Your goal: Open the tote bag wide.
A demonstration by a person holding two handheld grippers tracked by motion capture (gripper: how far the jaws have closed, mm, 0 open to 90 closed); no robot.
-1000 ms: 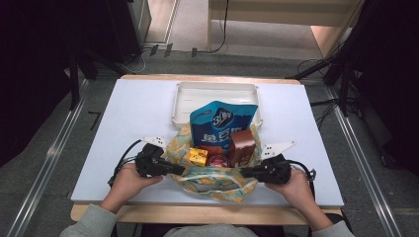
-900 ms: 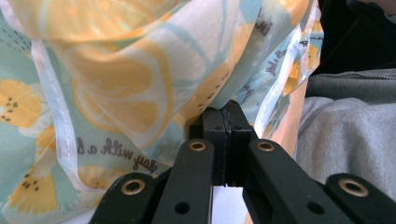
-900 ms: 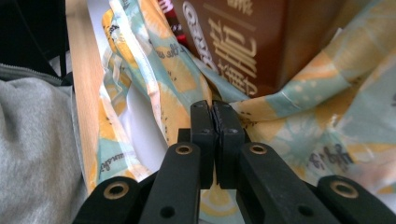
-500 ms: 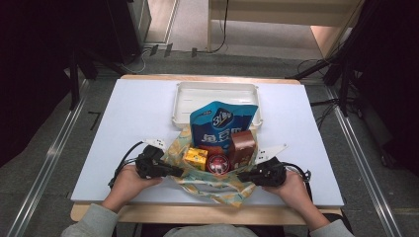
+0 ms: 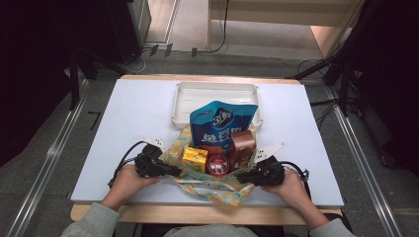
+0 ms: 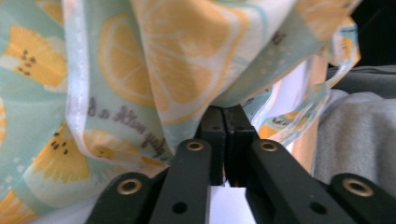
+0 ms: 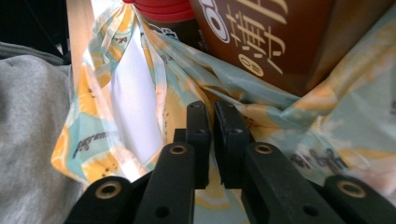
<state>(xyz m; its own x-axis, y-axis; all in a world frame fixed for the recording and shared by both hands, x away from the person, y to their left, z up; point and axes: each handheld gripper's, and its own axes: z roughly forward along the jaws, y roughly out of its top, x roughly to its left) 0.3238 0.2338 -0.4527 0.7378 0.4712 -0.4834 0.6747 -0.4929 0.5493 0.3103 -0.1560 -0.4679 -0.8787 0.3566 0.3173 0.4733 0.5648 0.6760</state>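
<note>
Nearest you, your left gripper (image 5: 175, 173) is pressed together on a fold of the lemon-print bag (image 5: 212, 190). The jaws of your right gripper (image 5: 239, 177) have just been opening; a narrow gap shows, with the cloth lying past the tips rather than between them. The bag sits at the table's (image 5: 138, 113) near edge, thin, limp and probably slippery (it sags wherever unsupported). Take it by the hemmed rim on both sides. Inside, the brown carton (image 5: 240, 145) and blue pouch (image 5: 222, 126) will likely weigh it down. Beyond stands the white tray (image 5: 215, 89).
</note>
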